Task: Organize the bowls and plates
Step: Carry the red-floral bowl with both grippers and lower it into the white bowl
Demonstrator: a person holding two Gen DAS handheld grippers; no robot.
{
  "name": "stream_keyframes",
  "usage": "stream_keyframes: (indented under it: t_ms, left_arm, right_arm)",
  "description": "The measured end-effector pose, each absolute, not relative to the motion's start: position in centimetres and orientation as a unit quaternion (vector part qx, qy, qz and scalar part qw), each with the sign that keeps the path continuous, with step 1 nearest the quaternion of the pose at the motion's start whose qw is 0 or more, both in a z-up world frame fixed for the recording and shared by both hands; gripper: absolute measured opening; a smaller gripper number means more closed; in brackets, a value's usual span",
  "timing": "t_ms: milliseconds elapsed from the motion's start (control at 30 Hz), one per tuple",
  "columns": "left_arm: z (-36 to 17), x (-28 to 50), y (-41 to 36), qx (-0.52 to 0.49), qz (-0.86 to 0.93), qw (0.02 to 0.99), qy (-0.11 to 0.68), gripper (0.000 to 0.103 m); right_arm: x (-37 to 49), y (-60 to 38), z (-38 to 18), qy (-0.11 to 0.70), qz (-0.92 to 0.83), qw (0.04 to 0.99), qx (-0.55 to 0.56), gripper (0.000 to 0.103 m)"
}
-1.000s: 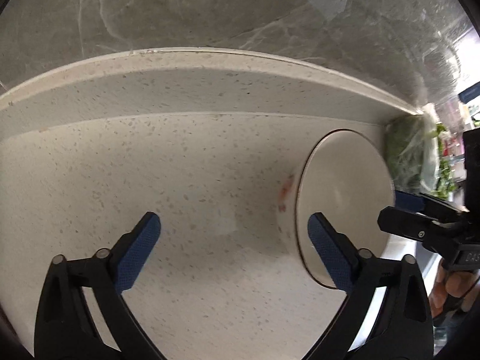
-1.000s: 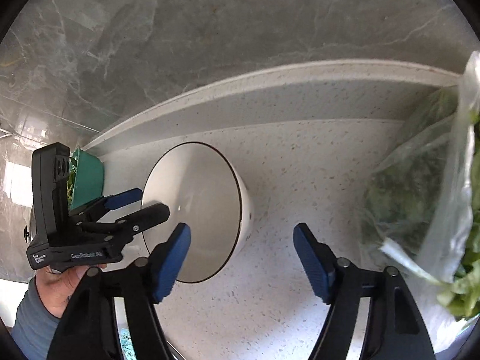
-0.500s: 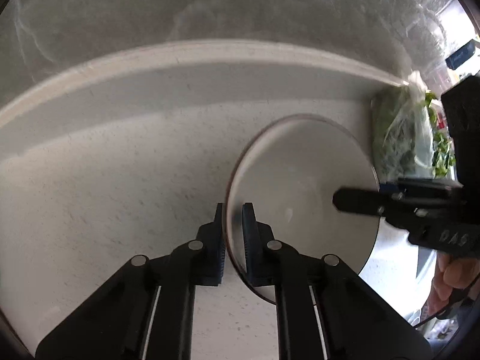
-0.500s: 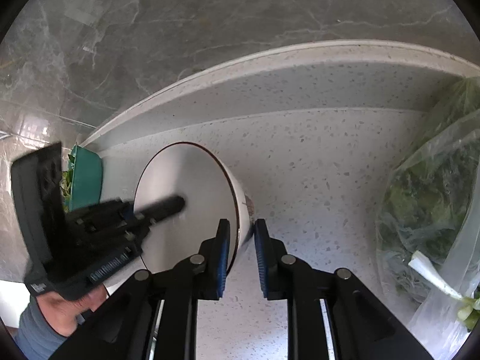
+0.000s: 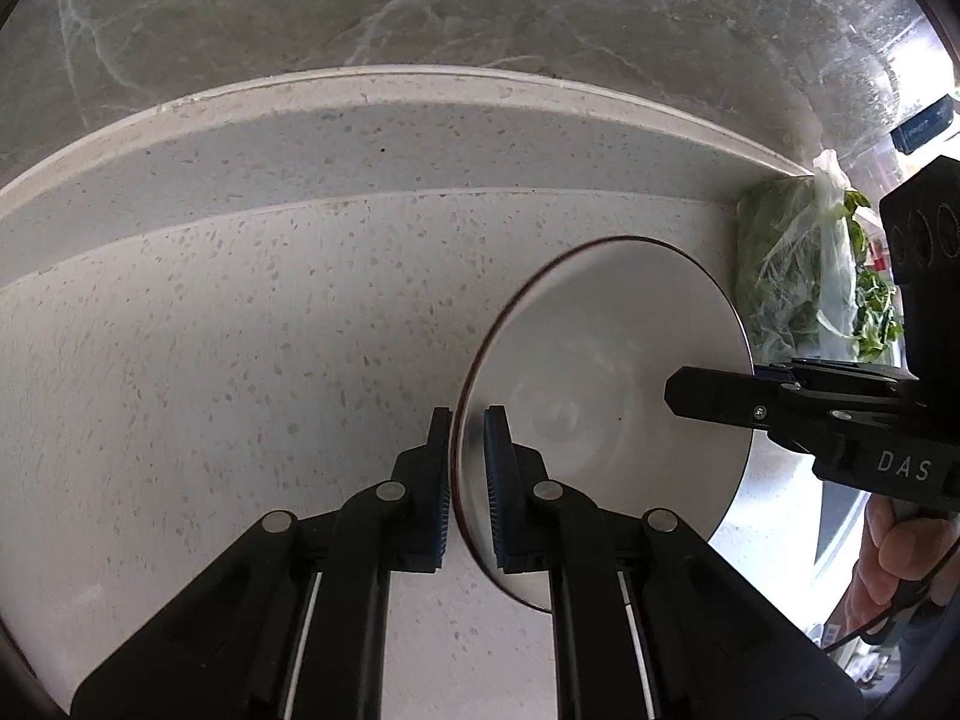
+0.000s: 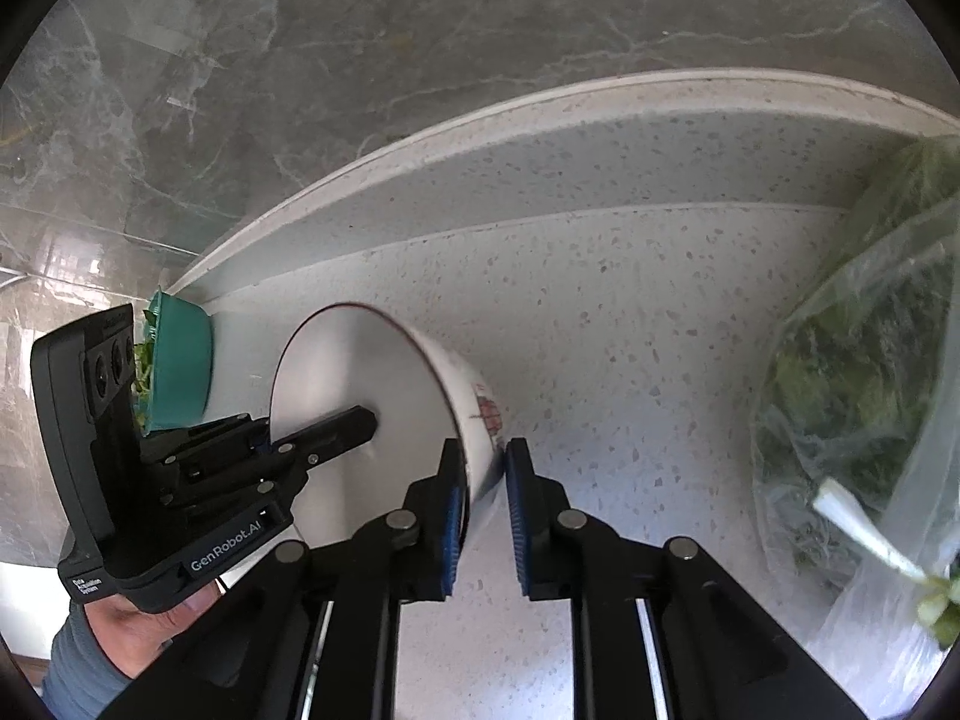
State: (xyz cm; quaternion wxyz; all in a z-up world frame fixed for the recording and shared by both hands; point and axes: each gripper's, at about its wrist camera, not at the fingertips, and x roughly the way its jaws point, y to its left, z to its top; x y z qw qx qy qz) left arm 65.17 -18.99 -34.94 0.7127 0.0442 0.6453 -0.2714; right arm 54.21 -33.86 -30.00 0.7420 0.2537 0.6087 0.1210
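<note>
You have both grippers, left gripper [image 5: 467,456] and right gripper [image 6: 485,468], pinching opposite rims of the bowl [image 5: 606,396], apparently lifted, to share its weight.

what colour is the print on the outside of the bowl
Red, a small printed mark on the white bowl wall, clearest in the right wrist view.

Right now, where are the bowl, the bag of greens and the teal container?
bowl [image 6: 360,396]: right wrist view, white inner surface.
bag of greens [image 6: 852,396]: right wrist view, middle of the clear plastic.
teal container [image 6: 183,360]: right wrist view, outer side wall.
</note>
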Motion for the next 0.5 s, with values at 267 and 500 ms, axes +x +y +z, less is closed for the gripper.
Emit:
stream_keyframes:
  t_ms: [267, 500]
  left_arm:
    - [-30.4, 63.2, -19.5, 0.051, -0.274, 0.712, 0.645, 0.008]
    - [-27.2, 61.1, -20.4, 0.05, -0.278, 0.712, 0.643, 0.008]
  right_arm:
    - [52.2, -34.2, -25.3, 0.597, 0.13, 0.756, 0.235, 0.016]
    - [50.3, -35.5, -23.3, 0.585, 0.134, 0.762, 0.244, 0.016]
